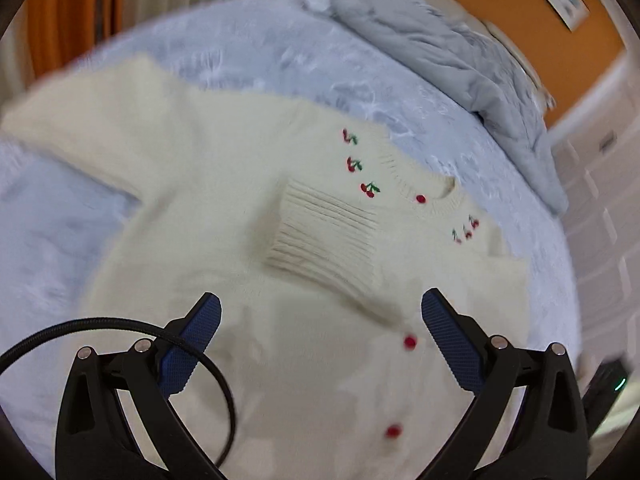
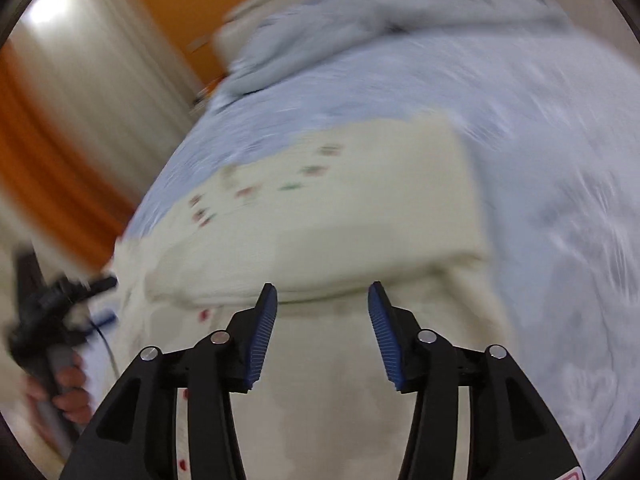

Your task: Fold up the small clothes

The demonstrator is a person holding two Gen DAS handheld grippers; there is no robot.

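My left gripper (image 1: 320,304) sits at the bottom of the left wrist view with its blue ribbed pads spread wide and nothing between them; a black cable (image 1: 120,326) loops across its left finger. Directly beyond it lies the cream knitted cardigan with red buttons and embroidered cherries (image 1: 224,200), spread over the pale blue fluffy blanket (image 1: 260,52). One ribbed cuff (image 1: 324,236) is folded across the chest at frame centre; the other sleeve extends toward the upper left of the frame. A crumpled grey garment (image 1: 452,60) lies at the upper right, on the blanket's far edge. In the right wrist view, which is motion-blurred, my right gripper (image 2: 322,292) is likewise released, jaws apart and empty, at lower centre above the cardigan (image 2: 340,208), where a folded layer fills mid-frame. My left hand (image 2: 68,390) grips the other tool's handle at the lower left.
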